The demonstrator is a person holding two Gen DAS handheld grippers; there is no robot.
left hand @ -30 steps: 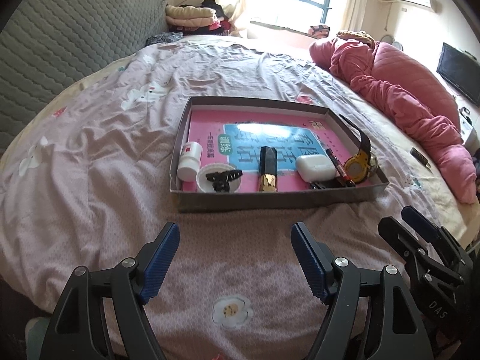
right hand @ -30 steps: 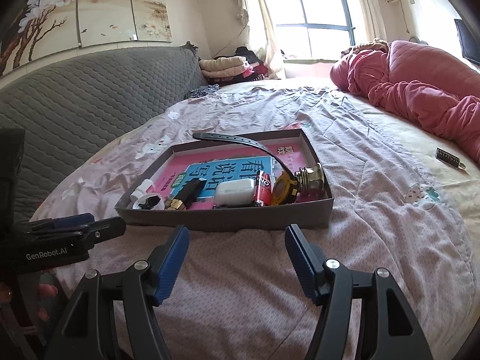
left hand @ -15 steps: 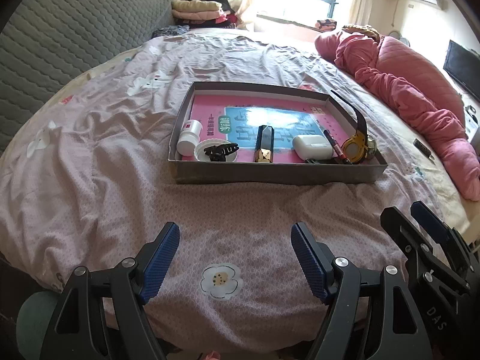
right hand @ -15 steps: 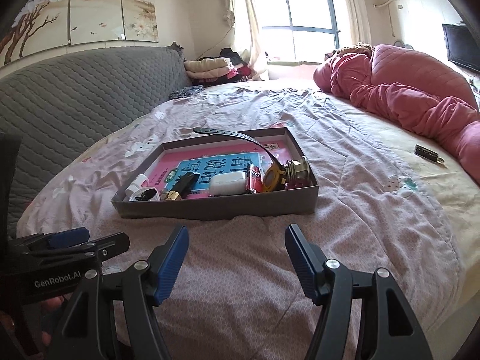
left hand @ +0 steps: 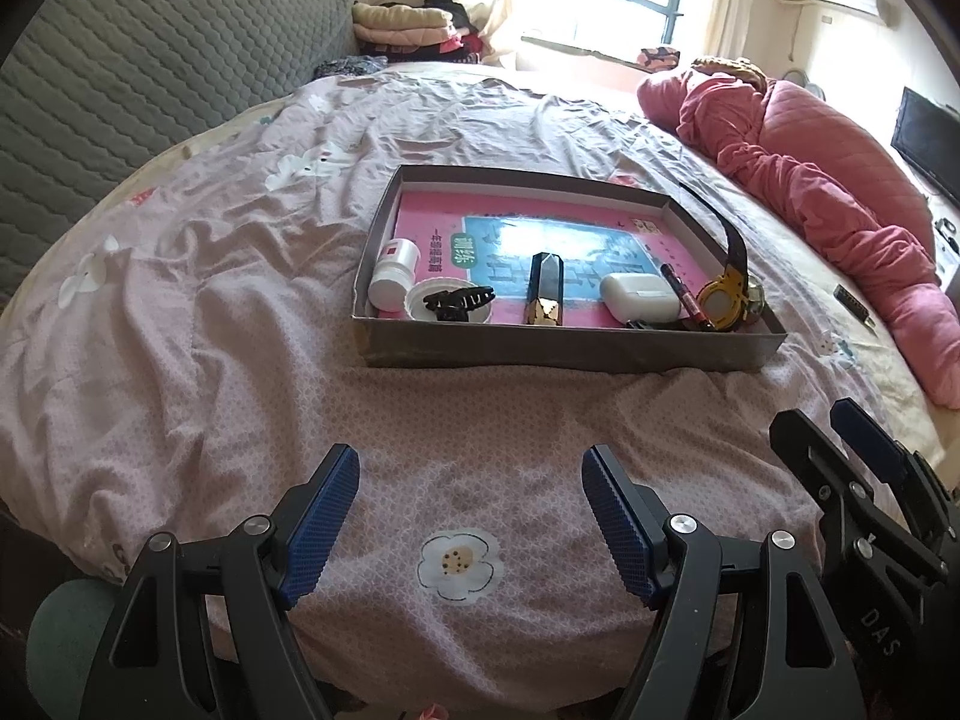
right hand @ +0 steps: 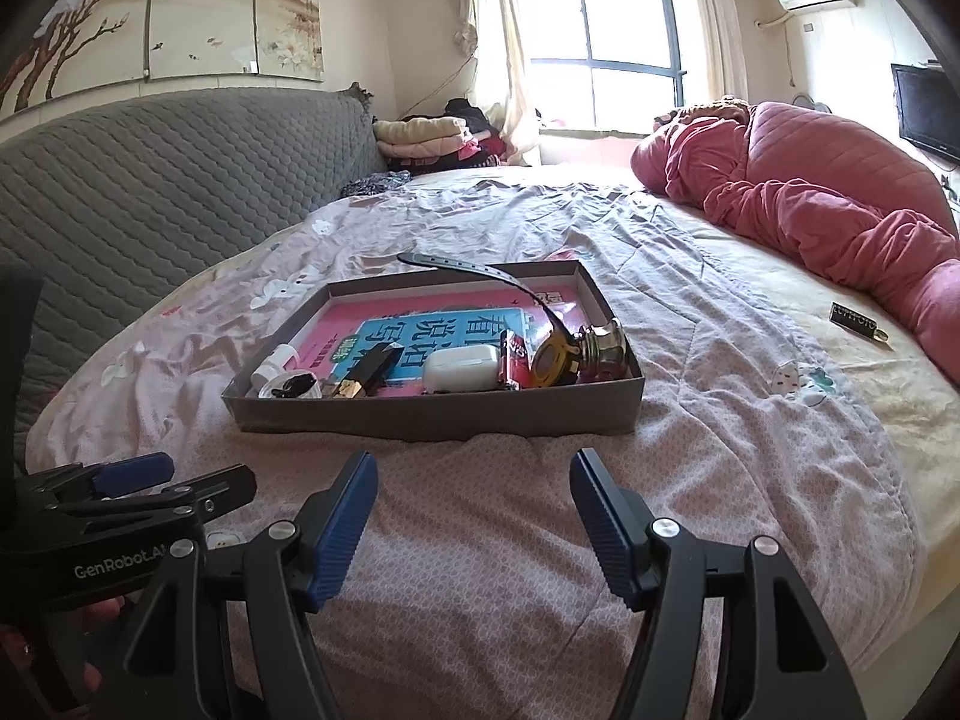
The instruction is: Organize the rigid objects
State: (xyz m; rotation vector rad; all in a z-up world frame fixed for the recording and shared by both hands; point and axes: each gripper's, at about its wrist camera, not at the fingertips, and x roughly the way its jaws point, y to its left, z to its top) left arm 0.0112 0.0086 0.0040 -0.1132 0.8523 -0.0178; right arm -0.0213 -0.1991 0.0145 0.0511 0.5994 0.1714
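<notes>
A shallow grey box [left hand: 564,348] [right hand: 432,414] rests on the bed with a pink and blue book [left hand: 540,240] lining its floor. Along its near side lie a white bottle [left hand: 393,275], a black hair clip [left hand: 459,302] on a white lid, a black and gold stick [left hand: 543,288], a white earbud case [left hand: 639,294] [right hand: 461,367], a red pen [left hand: 684,295] and a yellow watch [left hand: 723,299] [right hand: 555,363] with a black strap. My left gripper [left hand: 471,510] hovers open over the sheet in front of the box. My right gripper [right hand: 473,510] is open too, nothing between its fingers.
A pink quilt [right hand: 810,198] is bunched along the bed's right side. A small dark oblong item [right hand: 858,319] lies on the sheet to the right of the box. A grey quilted headboard [right hand: 150,180] runs along the left. Folded clothes [right hand: 426,141] sit near the window.
Both views have drawn back slightly from the box and tilted up a little; the box sits a bit further off. Both grippers stay open and empty.
</notes>
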